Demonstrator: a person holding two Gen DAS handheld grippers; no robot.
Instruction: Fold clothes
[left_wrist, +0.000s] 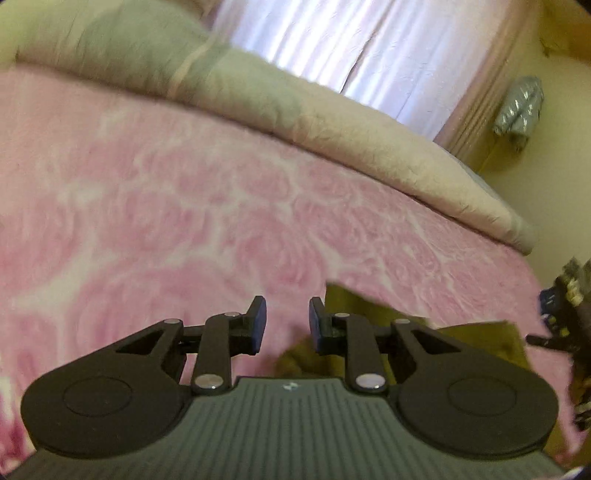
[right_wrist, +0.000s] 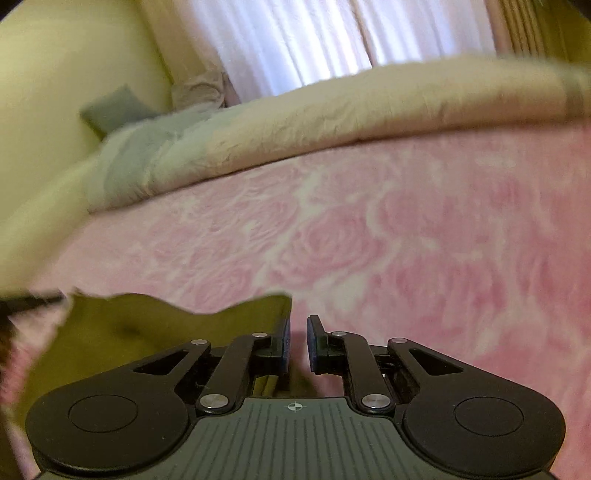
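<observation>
Motion blur and gripper bodies conceal much of both views

The olive-green cloth garment (left_wrist: 476, 343) is largely covered in the left wrist view by the black left gripper (left_wrist: 287, 325), and its kind cannot be told; in the right wrist view its lower part is hidden behind the black right gripper (right_wrist: 298, 341) and its left side is cut by the frame edge. A dark object with blue and pale patches (left_wrist: 565, 332) is clipped at the right border and cannot be identified. The pink rose-patterned blanket (right_wrist: 406, 240) is smeared by blur. A crumpled silvery item (left_wrist: 521, 107) on the wall is too blurred to be named.
</observation>
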